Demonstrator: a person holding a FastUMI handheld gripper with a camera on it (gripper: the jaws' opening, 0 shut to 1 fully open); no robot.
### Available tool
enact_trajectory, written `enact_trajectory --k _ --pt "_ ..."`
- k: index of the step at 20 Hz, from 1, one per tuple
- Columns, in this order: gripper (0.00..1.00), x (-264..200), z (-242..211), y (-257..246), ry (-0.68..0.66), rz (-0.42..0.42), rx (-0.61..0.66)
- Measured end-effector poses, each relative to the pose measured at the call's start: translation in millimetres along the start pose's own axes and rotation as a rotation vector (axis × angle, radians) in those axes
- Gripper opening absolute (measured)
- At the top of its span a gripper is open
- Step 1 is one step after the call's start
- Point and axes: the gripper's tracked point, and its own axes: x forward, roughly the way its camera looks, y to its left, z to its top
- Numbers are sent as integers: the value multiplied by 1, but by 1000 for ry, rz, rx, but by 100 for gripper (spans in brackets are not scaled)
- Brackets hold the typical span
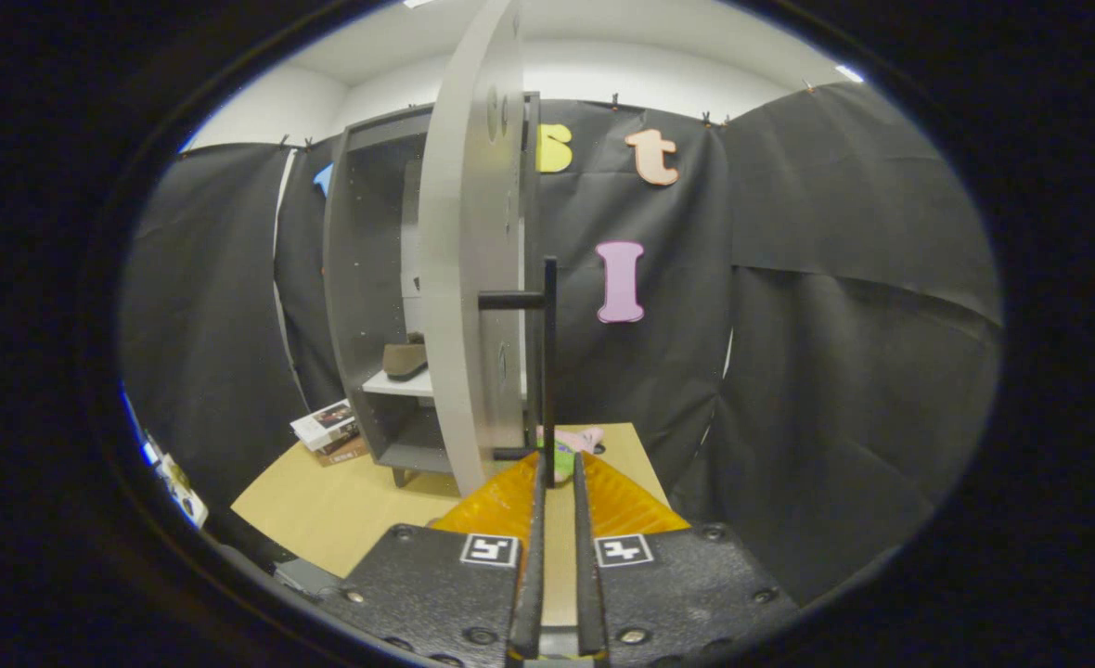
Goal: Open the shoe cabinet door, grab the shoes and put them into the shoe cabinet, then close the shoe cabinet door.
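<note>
Now your hand-held gripper (559, 468) sits nearly closed at the cabinet door's handle.
Your fingers (536, 538) flank the foot of the black handle (548, 362) on the open door (470, 278), though whether both press it, you cannot tell. Left of the door, a brown shoe (405, 360) rests on the shoe cabinet (362, 278) shelf, above the counter (343, 506).

Grey shoe cabinet (371, 278) upright, door (469, 278) swung open; brown shoe (405, 360) on white inner shelf.
</note>
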Motion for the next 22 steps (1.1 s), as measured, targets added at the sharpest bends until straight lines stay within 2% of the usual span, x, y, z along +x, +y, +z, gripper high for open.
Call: enact_trajectory --k 1,4,7,9,14,22 --pt "39 -8 -5 -7 0 -12 8" --pt "65 -45 -38 -11 8 -62 19" --pt "80 -55 -69 4 38 -75 -15" --pt "100 -53 -99 24 89 -68 -36" --pt "100 -27 -176 101 214 23 -48" --pt "100 46 -264 227 290 183 -19"
